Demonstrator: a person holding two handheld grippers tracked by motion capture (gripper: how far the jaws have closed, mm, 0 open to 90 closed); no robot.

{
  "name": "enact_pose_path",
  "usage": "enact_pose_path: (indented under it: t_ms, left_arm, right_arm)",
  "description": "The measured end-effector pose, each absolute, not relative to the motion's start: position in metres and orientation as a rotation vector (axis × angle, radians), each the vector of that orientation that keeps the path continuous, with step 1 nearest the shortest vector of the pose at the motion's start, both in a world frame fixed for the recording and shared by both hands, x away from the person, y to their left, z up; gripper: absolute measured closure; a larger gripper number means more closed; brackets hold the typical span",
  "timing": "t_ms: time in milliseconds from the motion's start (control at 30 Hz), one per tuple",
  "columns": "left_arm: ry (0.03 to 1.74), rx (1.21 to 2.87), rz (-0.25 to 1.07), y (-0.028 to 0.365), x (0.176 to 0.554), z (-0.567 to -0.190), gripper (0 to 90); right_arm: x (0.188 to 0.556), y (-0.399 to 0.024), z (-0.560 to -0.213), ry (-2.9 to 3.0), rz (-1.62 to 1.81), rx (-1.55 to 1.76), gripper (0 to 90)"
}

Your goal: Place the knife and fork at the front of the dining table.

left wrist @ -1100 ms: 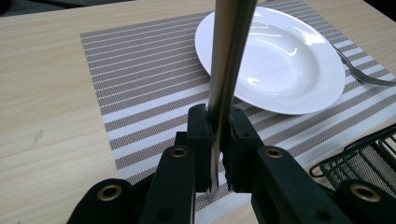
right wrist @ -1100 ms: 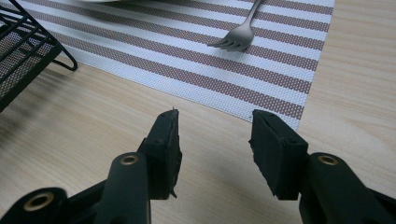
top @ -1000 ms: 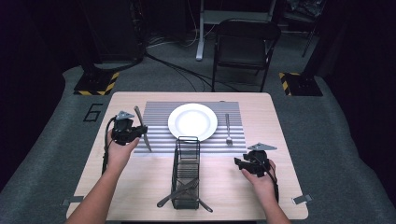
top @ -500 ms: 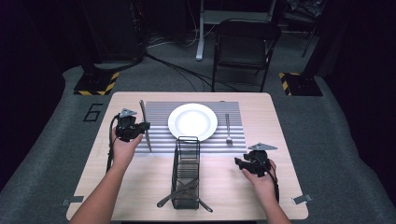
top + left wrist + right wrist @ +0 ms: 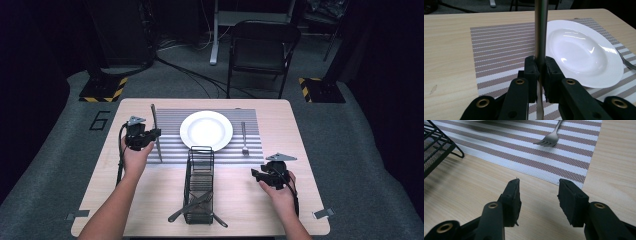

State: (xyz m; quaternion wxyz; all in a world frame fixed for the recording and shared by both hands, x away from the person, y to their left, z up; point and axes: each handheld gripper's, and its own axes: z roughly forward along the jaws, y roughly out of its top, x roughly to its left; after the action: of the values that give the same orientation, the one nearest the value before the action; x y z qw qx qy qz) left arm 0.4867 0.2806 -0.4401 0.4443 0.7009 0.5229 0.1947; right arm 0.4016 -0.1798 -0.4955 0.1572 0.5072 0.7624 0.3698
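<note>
The left gripper (image 5: pixel 539 75) has its jaws clenched on a table knife (image 5: pixel 540 37). The knife stands between the jaws, its handle rising above them and its blade running below, over the striped placemat (image 5: pixel 499 50) just left of the white plate (image 5: pixel 584 52).

Judged handling: stiff, light, smooth metal, so likely to pivot or slip in a narrow grip. Hold near the middle and keep it level when lowering it.

The right gripper (image 5: pixel 539 195) jaws are released, holding nothing, above the bare desk (image 5: pixel 461 195), with the fork (image 5: pixel 550 137) ahead of them.
</note>
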Motion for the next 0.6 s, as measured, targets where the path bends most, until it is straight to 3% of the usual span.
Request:
enact_pose_path:
  t_ms: [600]
  left_arm:
    - [1.367,1.695,0.498,0.272,0.5,-0.456,82.4]
  right_arm:
    - [0.403,-0.181,-0.496,2.18,1.073,1.451,51.6]
